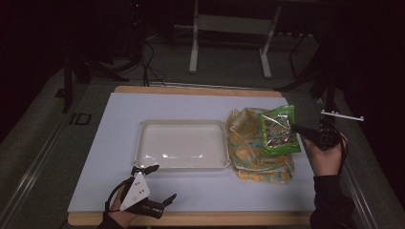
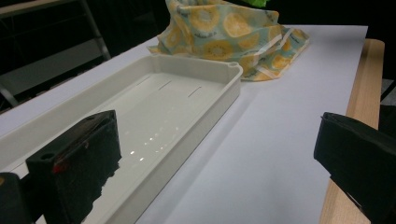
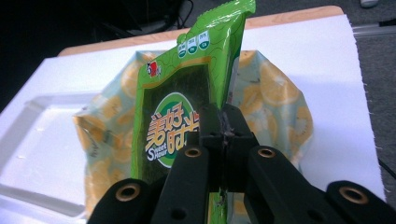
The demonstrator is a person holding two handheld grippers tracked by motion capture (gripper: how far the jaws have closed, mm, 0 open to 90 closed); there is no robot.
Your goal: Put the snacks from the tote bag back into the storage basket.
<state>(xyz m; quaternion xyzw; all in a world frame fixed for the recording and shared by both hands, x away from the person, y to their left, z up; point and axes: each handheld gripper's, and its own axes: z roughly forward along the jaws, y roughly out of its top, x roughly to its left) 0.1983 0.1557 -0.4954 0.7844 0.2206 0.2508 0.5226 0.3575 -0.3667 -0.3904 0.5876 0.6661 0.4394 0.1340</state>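
While right tool [image 3: 223, 133] pinches it, glossy green snack packet [image 3: 187, 98] — upright, left tool [image 1: 160, 183] agape

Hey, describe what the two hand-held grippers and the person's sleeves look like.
Both are black two-jaw tools. The left tool carries a pale grey three-cornered plate on top and a black cable looping behind it. Its jaws are blocky, with a small red mark on one. The right tool has black linkage arms with brass-coloured rivets and a thin white bar behind it. The sleeves are dark.

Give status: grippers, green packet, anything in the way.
Right gripper shut on green snack packet, lifted over the lemon-print bag. Left gripper open, idle at near edge. White tray empty, path clear.
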